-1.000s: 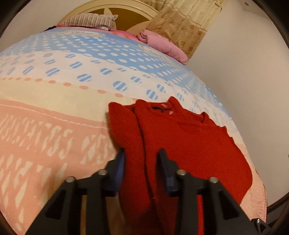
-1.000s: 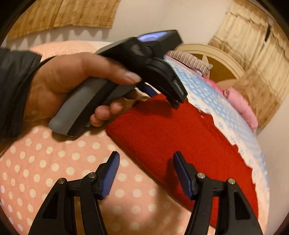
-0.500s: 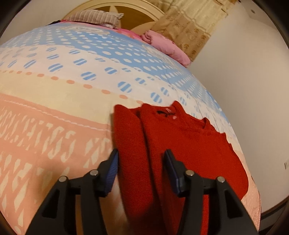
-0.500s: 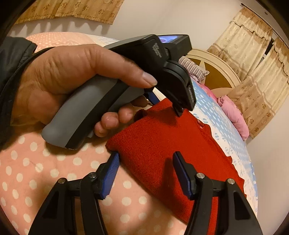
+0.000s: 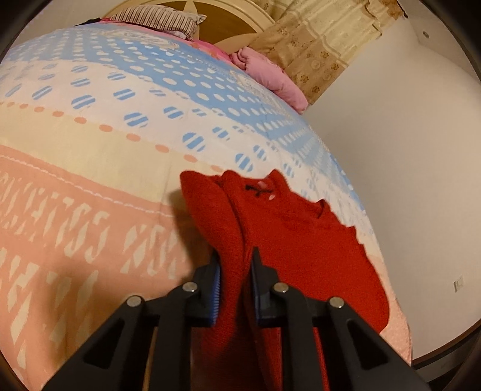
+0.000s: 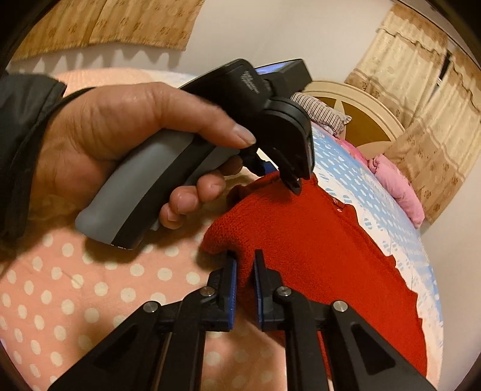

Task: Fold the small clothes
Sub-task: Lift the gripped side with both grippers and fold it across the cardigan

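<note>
A red knit sweater point(image 5: 300, 240) lies on the bed, one sleeve folded lengthwise over its body. My left gripper point(image 5: 234, 258) is closing its jaws, and the blue pads squeeze a raised ridge of the folded sleeve edge. In the right wrist view the red sweater point(image 6: 324, 246) runs away toward the headboard. My right gripper point(image 6: 245, 260) is shut on the sweater's near corner, which bunches up between the pads. A person's hand point(image 6: 120, 129) holds the left gripper point(image 6: 285, 177) just beyond, its tip down on the sweater's far edge.
The patterned bedspread point(image 5: 90, 144) stretches wide to the left. A striped pillow point(image 5: 159, 21) and a pink blanket point(image 5: 270, 78) lie by the headboard point(image 6: 354, 117). The bed's right edge drops off close to the wall point(image 5: 405, 150). Polka-dot fabric point(image 6: 60, 294) covers the near end.
Both grippers' jaws have come together on the sweater: the left on the folded sleeve edge, the right on the near corner. The cloth now bunches between the pads.
</note>
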{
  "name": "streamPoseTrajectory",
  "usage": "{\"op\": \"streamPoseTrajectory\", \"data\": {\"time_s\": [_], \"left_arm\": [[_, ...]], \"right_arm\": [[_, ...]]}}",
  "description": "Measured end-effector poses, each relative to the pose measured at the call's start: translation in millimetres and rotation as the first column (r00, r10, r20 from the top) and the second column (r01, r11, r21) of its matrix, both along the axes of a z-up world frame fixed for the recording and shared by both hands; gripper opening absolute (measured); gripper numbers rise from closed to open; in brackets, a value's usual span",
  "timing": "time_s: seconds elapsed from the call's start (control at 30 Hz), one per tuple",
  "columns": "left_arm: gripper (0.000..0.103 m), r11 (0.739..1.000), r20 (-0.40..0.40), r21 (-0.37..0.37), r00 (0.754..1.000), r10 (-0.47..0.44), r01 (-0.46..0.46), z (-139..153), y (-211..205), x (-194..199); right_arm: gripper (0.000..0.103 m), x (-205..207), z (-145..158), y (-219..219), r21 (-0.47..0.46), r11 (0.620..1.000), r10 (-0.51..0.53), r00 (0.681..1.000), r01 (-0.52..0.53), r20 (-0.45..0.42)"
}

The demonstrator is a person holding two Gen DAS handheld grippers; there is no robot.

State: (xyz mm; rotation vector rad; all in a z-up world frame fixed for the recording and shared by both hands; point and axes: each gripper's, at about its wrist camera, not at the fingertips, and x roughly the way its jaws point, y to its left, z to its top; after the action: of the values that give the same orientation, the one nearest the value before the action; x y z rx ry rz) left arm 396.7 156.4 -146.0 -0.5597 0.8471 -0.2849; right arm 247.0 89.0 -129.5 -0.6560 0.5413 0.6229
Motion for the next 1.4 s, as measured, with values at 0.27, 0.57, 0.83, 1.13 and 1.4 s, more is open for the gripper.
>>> {"op": "streamPoseTrajectory", "data": {"time_s": [0.27,0.57,0.83,1.13,1.4], "left_arm": [[0.017,0.999,0.044,-0.038,0.999,-0.018,0.02,30,-18,-1],[0.017,0.997,0.069,-0.042,0.996,-0.055,0.058,54,-50,1],[0.017,0.995,0.088,-0.031,0.992,-0.089,0.092,72,-83,6],[0.017,0.99,0.104,-0.002,0.985,-0.138,0.139,82,-124,12],[0.016,0.98,0.101,0.006,0.975,-0.197,0.197,83,-165,20]], "right_arm": [[0.007,-1,15,-22,0.118,0.992,-0.043,0.999,0.044,-0.011],[0.007,1,23,-54,0.204,0.973,-0.099,0.994,0.104,-0.034],[0.007,7,34,-86,0.298,0.941,-0.146,0.987,0.159,-0.068],[0.007,8,38,-121,0.37,0.901,-0.204,0.974,0.225,-0.096],[0.007,11,35,-156,0.426,0.854,-0.257,0.954,0.298,-0.152]]}}
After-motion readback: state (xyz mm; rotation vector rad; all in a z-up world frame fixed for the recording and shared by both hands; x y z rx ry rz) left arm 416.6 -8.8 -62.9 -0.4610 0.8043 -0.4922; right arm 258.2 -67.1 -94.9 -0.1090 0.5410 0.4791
